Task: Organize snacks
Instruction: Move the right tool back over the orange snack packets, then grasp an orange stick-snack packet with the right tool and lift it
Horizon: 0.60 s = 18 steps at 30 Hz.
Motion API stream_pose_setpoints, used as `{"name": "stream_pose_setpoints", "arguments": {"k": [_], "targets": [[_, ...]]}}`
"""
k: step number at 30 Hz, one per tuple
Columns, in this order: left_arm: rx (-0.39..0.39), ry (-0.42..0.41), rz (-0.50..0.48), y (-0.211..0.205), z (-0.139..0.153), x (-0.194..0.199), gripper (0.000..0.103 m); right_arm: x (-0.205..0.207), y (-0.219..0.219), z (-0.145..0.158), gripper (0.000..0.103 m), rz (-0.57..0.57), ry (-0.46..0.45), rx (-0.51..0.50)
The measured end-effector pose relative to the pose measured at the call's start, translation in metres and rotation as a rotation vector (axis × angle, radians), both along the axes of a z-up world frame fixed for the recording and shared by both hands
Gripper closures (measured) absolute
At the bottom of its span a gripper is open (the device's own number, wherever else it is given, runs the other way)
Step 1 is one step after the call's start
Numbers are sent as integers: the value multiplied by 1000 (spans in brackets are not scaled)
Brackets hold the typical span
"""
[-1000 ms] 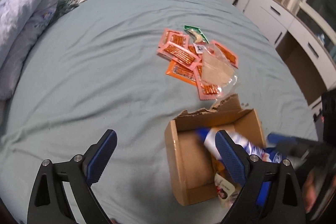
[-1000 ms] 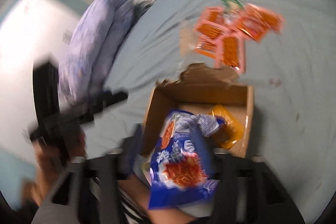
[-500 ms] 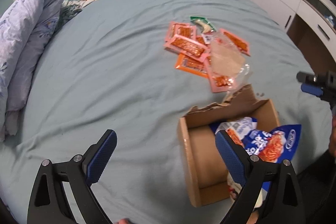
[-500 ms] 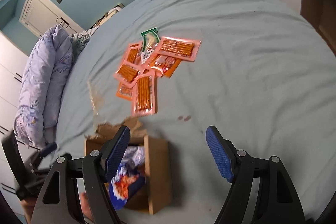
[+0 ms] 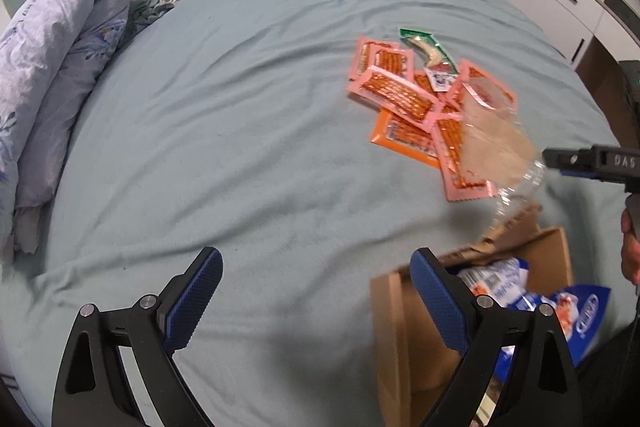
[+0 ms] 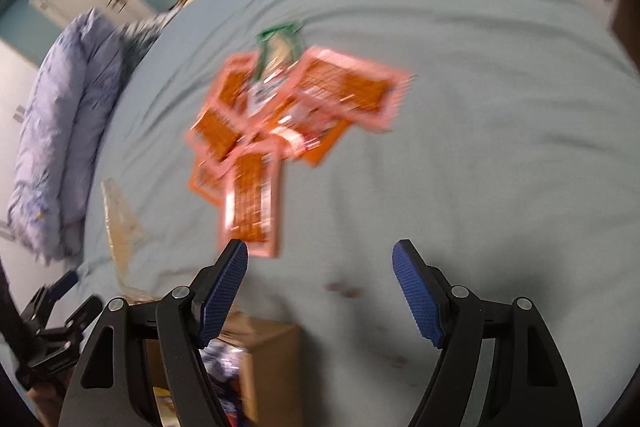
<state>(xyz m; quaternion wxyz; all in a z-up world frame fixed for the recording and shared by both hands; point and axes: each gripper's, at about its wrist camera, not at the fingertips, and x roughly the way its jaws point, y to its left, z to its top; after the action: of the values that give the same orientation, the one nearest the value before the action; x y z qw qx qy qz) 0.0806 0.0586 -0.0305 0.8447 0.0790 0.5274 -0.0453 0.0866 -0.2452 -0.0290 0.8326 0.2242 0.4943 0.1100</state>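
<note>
Snacks (image 6: 280,119) just ahead of R gripper (image 6: 320,263).

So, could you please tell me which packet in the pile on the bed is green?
The green packet at the far edge of the pile; the others around it are pink or orange.

Right tool (image 6: 320,267) wide apart, empty, above bed (image 6: 480,147), blurred orange snack packets (image 6: 288,115) ahead

- The left gripper (image 5: 316,291) points steeply downward, its jaws stand wide apart, and nothing is between the blue pads (image 5: 191,301).
- The right gripper (image 6: 320,287) also points downward, with jaws spread wide and empty.
- A hand (image 5: 630,247) shows at the edge of the left wrist view.
</note>
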Motion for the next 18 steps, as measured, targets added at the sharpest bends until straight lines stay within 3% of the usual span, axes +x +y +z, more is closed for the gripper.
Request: {"name": "stream_pose_setpoints", "arguments": {"k": [4,8,11,13,15,16,17,18], "targets": [[-49,59,43,14,-12,15,7,38,43,-13,29,155,78,-54],[-143,100,105,30,-18,22,7,77,70,-19,29,200,90,-93],[-91,69,123,32,-18,24,7,109,90,-32,29,223,140,-82],[-39,52,122,30,-20,26,7,124,107,-46,25,250,184,-139],[-24,58,123,28,-22,29,7,125,120,-44,24,285,144,-215],[-30,67,125,27,-24,32,7,123,127,-45,29,304,123,-267],[-35,74,126,27,-26,33,7,120,131,-47,39,305,109,-308],[-34,77,126,26,-28,35,7,117,133,-47,42,302,95,-332]]}}
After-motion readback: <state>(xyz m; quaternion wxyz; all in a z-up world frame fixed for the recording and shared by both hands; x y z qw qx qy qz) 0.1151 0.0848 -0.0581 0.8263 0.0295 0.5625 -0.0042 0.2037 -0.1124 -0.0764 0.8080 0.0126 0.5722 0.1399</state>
